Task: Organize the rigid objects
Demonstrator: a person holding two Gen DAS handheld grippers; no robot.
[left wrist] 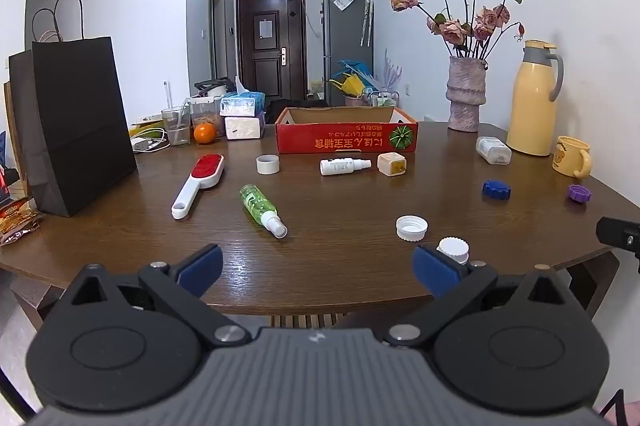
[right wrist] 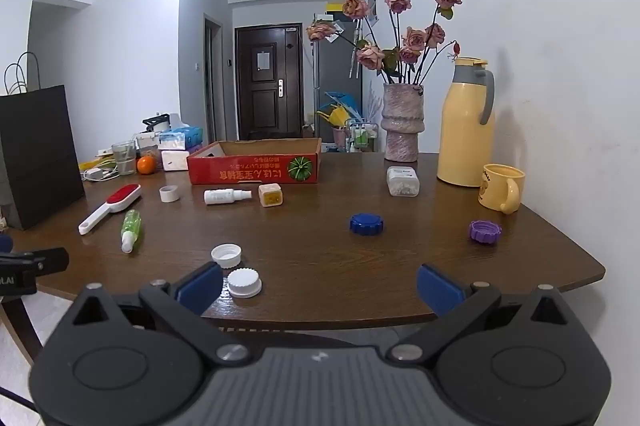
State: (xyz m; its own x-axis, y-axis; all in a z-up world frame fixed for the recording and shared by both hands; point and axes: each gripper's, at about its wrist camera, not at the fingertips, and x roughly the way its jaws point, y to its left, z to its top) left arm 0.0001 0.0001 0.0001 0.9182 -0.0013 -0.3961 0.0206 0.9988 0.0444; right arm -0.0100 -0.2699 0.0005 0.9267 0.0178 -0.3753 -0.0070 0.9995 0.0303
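Observation:
A red cardboard box (left wrist: pixel 346 140) (right wrist: pixel 254 168) stands open at the far middle of the brown table (left wrist: pixel 340 266). Scattered before it lie a red-and-white lint brush (left wrist: pixel 199 183), a green spray bottle (left wrist: pixel 262 204), a white spray bottle (left wrist: pixel 344 166), a white ring (left wrist: pixel 267 164), a cream cube jar (left wrist: pixel 391 164), a clear tub (right wrist: pixel 402 181), two white caps (right wrist: pixel 227 255) (right wrist: pixel 244 282), a blue cap (right wrist: pixel 366 224) and a purple cap (right wrist: pixel 485 231). My left gripper (left wrist: pixel 318 268) and right gripper (right wrist: pixel 320 286) hover open over the near edge, holding nothing.
A black paper bag (left wrist: pixel 76 122) stands at the table's left. A vase of dried roses (right wrist: pixel 401 122), a yellow thermos (right wrist: pixel 466 122) and a yellow mug (right wrist: pixel 501 193) line the right wall. An orange (left wrist: pixel 205 133), a glass and tissue packs crowd the far left.

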